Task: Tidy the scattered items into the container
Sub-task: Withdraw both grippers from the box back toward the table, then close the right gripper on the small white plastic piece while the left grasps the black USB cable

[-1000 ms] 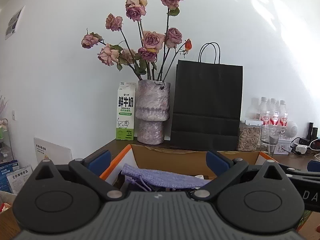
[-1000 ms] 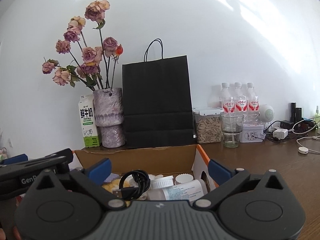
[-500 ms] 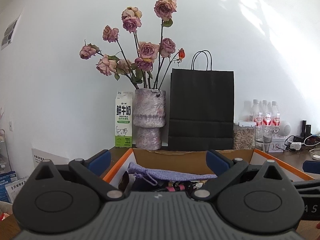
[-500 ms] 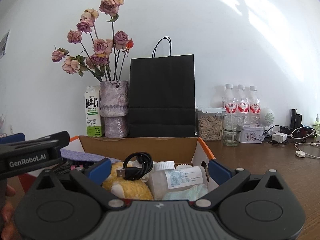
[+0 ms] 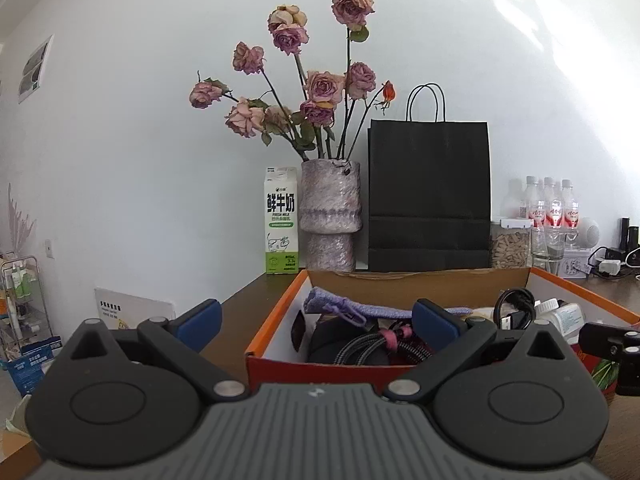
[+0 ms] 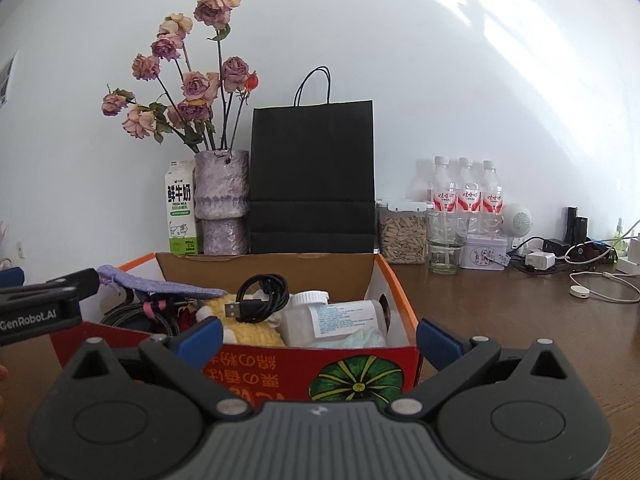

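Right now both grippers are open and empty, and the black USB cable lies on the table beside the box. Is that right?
Not quite. The black USB cable lies inside the box, on the other items, as the right wrist view shows. Left gripper and right gripper are indeed open and empty.

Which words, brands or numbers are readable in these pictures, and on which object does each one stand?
"鲜牛奶" and "FRESH MILK": on the milk carton.
"GenRobot.AI": on the left gripper, seen in the right wrist view.
Yellow characters on the red box front: upside down, not readable.
White bottle label, water bottles labels, leaning card: too small to read.
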### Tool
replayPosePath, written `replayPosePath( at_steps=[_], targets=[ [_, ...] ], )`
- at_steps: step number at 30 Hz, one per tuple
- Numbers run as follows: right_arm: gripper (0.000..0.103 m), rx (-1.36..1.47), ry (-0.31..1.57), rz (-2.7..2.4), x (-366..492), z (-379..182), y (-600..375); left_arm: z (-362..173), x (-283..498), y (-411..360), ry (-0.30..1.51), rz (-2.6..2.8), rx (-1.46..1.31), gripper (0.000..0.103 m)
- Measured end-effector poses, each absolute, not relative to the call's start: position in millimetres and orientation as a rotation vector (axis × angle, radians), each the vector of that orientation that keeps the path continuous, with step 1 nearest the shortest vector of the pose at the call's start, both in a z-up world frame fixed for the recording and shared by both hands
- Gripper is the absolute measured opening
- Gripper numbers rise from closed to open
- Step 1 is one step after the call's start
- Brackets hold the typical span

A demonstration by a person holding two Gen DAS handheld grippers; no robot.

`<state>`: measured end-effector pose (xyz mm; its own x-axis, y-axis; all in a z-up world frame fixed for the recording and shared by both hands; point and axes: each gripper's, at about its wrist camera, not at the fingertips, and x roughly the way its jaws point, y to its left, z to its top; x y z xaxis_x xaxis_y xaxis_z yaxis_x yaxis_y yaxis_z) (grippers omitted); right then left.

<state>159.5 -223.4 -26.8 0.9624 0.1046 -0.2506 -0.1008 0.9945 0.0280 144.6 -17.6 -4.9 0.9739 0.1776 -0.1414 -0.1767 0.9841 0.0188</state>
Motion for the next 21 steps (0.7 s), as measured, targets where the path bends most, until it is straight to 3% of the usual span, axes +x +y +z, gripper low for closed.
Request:
replayPosePath(
  at_steps=[12,21],
  targets=[
    [0.103,-0.023,0.359,0.143,140.4,-30.9,-216.4,-4.9,109.9,-2.0,0.193,0.158,0.004,0.103],
    [0.103,-0.067,0.413,0.154,143.2,-34.7,-207.5,-11.6,121.1,13.7,0.377,0.17,0.002,0.103]
  ],
)
